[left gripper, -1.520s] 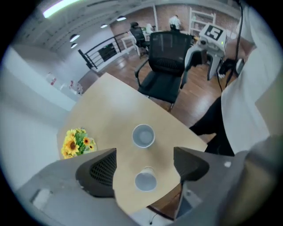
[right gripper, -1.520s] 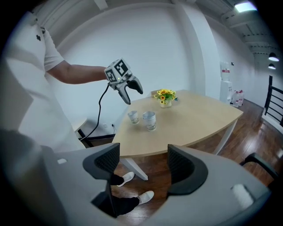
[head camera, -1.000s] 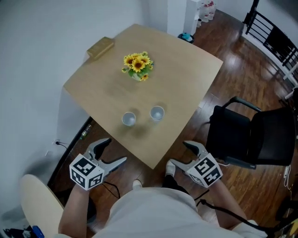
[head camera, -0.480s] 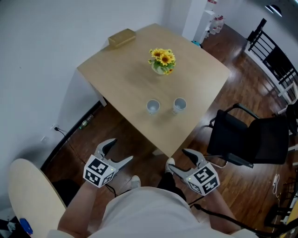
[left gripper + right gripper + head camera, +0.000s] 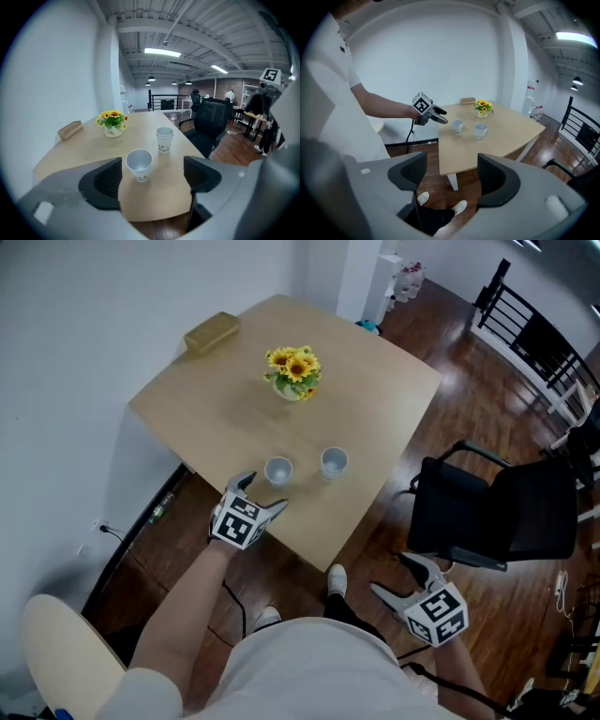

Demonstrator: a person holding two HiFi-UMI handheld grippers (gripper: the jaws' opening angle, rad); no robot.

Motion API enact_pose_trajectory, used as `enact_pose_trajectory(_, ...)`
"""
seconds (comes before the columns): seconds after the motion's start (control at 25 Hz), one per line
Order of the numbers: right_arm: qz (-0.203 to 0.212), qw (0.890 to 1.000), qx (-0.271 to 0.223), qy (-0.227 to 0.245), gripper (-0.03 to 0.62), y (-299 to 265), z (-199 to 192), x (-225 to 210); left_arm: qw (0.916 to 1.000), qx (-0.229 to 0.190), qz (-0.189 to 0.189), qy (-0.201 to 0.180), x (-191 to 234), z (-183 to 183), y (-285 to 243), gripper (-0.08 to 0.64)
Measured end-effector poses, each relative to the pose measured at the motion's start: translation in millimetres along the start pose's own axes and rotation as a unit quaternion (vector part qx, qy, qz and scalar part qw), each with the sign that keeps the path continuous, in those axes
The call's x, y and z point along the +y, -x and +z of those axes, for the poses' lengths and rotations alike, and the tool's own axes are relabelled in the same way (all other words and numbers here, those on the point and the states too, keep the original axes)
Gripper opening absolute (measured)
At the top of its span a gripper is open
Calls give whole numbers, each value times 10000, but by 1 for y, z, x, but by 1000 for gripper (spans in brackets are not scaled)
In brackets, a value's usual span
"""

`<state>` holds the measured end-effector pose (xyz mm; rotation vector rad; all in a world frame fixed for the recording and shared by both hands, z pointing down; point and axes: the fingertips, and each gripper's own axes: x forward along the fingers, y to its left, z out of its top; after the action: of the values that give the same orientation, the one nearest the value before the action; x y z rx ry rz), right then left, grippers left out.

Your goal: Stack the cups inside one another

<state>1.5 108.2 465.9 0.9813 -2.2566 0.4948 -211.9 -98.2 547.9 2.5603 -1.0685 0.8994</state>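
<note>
2 white cups stand upright and side by side, apart from one another, near the front edge of a pale wooden counter (image 5: 375,381); neither is inside the other. the left cup (image 5: 277,470) is lined up with the gap of the left claw (image 5: 263,493), which is reached out over the counter's near edge with its marker cube on top. in the left gripper view the jaws are spread wide and hold nothing; the left cup sits just ahead of their tips, untouched, and the right cup (image 5: 334,462) stands farther on and slightly to the right. the right claw (image 5: 389,573) hangs low at the person's right side, off the counter and above the dark wood floor (image 5: 441,324). its jaws are likewise wide apart and empty, and the right gripper view shows only floor and the person's shoes (image 5: 440,202) between them. further back on the counter are a small pot of sunflowers (image 5: 293,374) and, at the far corner by the wall, a wooden block (image 5: 211,332). a black chair (image 5: 497,512) stands to the right of the counter, and a round cream seat (image 5: 56,652) lies at lower left.
</note>
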Motion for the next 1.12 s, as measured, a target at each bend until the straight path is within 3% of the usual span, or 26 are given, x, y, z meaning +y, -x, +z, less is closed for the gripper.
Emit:
enact_pose_trajectory(0.16,-266,9993,43,-263,331,23,-15,-53,9981,568,220,87,29,-4,-59,425)
enact_pose_trajectory(0.36,-438,9974,138,-548,331,41,-39,-116,9930,1011,330,517,42,-21,-94,431)
enact_pose_trajectory(0.48,-340,9976,160,-585,331,41,-46,-146,9915,1065,439,598,43,-22,-94,373)
enact_pose_trajectory(0.64,-79,9989,100,-453,331,29,-41,-177,9919,895,543,716,42,-4,-73,371)
enact_pose_trajectory(0.84,339,9992,-47,-196,331,10,-29,-202,9952,425,631,611,30,64,-27,370)
enact_pose_trajectory(1.12,640,9977,-235,13,330,-9,-12,-223,9979,-192,317,527,-4,150,-10,368)
